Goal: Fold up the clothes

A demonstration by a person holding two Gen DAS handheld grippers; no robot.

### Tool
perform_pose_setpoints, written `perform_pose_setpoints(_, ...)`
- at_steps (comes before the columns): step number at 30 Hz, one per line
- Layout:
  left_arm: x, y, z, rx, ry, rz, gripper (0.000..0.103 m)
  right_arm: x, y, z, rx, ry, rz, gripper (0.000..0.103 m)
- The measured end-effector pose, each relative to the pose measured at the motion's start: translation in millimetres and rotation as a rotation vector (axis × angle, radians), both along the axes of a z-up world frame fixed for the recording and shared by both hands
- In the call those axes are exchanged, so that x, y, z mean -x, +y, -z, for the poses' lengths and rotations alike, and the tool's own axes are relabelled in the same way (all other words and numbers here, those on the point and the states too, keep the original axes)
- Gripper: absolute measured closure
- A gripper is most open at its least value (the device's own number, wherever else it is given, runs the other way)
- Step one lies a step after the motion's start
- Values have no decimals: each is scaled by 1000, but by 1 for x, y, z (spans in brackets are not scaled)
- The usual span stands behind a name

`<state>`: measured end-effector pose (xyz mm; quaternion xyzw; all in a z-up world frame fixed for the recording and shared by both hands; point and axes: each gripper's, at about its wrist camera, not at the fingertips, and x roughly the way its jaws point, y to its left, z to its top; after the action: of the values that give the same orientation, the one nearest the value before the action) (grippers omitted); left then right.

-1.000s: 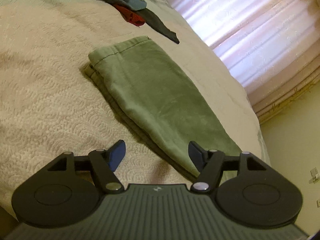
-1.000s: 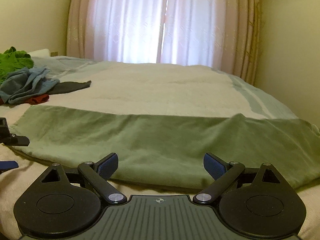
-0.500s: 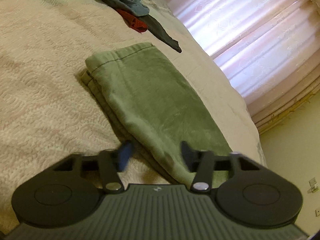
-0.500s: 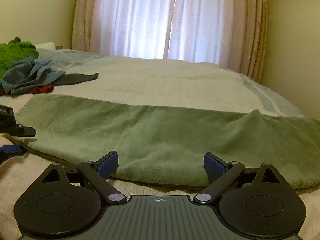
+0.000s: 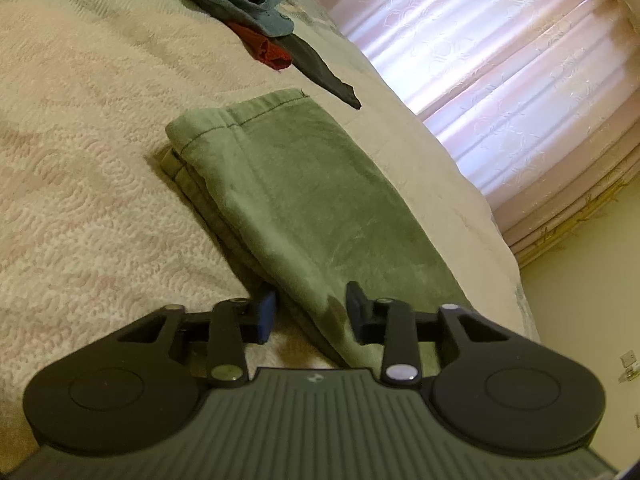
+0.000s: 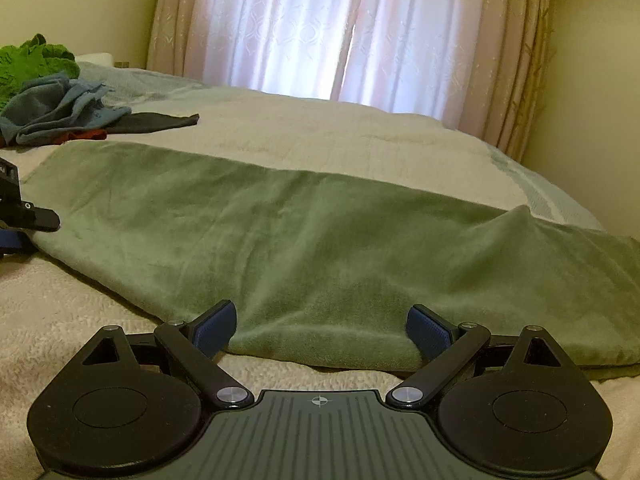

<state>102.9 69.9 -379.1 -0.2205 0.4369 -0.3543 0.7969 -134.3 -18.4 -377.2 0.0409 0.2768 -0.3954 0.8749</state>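
Observation:
A long olive-green garment point(image 5: 304, 200), folded lengthwise, lies flat on the cream bedspread point(image 5: 80, 184). My left gripper point(image 5: 312, 316) has narrowed around the garment's near edge, its jaws partly closed with the folded cloth between them. The garment also shows in the right wrist view point(image 6: 320, 248), stretched left to right. My right gripper point(image 6: 320, 330) is open, its fingertips at the garment's long near edge. The left gripper's tip point(image 6: 28, 220) shows at the left edge of that view.
A pile of loose clothes, blue point(image 6: 60, 108), red, dark grey and bright green point(image 6: 32, 64), lies at the far left of the bed. Curtains point(image 6: 340, 28) hang behind the bed. The bed's right edge point(image 5: 516, 280) drops off by the wall.
My left gripper has closed in from wide open to narrow around the garment's edge. My right gripper moved forward to the garment's edge and stays open.

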Motion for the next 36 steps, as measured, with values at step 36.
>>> perform_pose_setpoints(36, 193, -187, -93, -103, -627, 920, 78, 240, -192, -31, -897, -971, 389, 35)
